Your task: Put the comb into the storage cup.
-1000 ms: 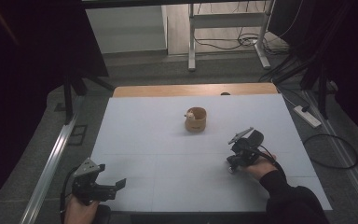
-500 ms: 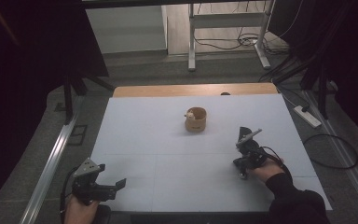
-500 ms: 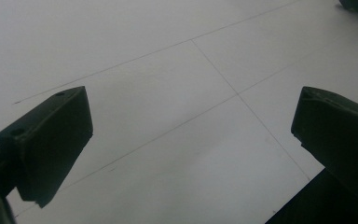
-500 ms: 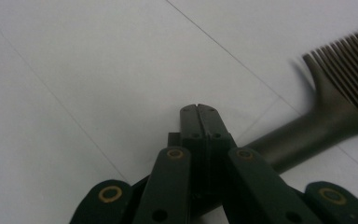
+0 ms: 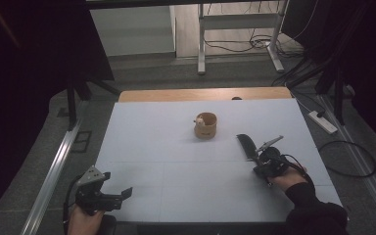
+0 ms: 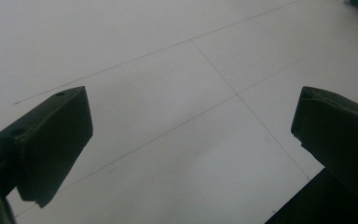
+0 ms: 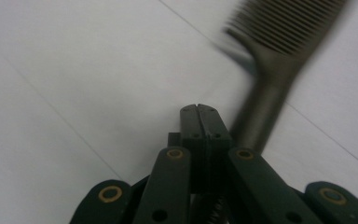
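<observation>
A black comb lies on the white table, right of centre. My right gripper sits just behind the comb, held by a hand in a dark sleeve. In the right gripper view its jaws are shut, pad against pad, with nothing between them. The comb's handle runs close along their right side, and its teeth point away. I cannot tell whether the two touch. My left gripper rests at the near left corner. In the left gripper view it is open over bare table.
A small round wooden cup with something pale inside stands mid-table, beyond the comb. A wooden strip edges the far side. Metal rails, a power strip and cables lie on the floor around the table.
My right hand has slid to the right and slightly toward the near edge, jaws still shut. The left hand has stayed put.
</observation>
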`<state>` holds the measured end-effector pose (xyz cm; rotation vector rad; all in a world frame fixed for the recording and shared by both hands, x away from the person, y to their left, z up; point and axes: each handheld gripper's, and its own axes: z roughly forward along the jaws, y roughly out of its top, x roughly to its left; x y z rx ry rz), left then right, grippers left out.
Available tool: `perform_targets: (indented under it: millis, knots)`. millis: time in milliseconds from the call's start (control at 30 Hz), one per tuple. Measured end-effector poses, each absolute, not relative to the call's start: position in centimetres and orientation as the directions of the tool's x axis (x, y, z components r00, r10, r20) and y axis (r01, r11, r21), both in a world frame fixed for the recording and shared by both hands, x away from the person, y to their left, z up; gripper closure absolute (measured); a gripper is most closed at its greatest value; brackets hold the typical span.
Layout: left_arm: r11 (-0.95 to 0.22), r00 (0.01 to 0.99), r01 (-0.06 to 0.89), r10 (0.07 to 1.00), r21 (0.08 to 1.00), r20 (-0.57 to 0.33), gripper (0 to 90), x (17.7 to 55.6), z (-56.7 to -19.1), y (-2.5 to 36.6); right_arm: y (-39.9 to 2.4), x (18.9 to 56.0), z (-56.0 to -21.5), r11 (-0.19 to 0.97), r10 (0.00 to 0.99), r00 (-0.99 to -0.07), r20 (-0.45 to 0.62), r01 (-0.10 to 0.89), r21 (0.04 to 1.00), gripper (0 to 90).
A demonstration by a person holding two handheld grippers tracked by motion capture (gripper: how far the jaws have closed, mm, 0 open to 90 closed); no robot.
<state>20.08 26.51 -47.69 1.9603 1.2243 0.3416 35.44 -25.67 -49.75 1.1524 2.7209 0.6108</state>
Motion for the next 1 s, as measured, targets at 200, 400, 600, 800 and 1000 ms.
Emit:
perform_targets:
  millis: [200, 400, 600, 800, 1000]
  knots:
    - [-0.229, 0.499, 0.639, 0.850, 0.734, -0.169, 0.0, 20.1, -47.7, 26.5, -26.5, 35.6, -49.8, 0.609, 0.726, -0.685, 0.053, 0.677, 0.414, 89.8]
    - [-0.230, 0.500, 0.639, 0.849, 0.734, -0.169, 0.0, 20.1, -47.7, 26.5, -26.4, 35.5, -49.7, 0.615, 0.720, -0.692, 0.054, 0.672, 0.413, 89.8]
    - [-0.230, 0.500, 0.640, 0.849, 0.733, -0.170, 0.0, 20.1, -47.7, 26.5, -26.1, 35.1, -48.7, 0.608, 0.710, -0.702, 0.046, 0.645, 0.462, 84.2]
    - [-0.231, 0.501, 0.640, 0.849, 0.733, -0.170, 0.0, 20.1, -47.7, 26.5, -26.3, 34.9, -48.0, 0.588, 0.725, -0.688, 0.019, 0.634, 0.502, 64.3]
    - [-0.234, 0.505, 0.641, 0.846, 0.731, -0.171, 0.0, 20.1, -47.7, 26.5, -26.1, 34.8, -47.7, 0.586, 0.728, -0.686, 0.000, 0.622, 0.519, 44.7]
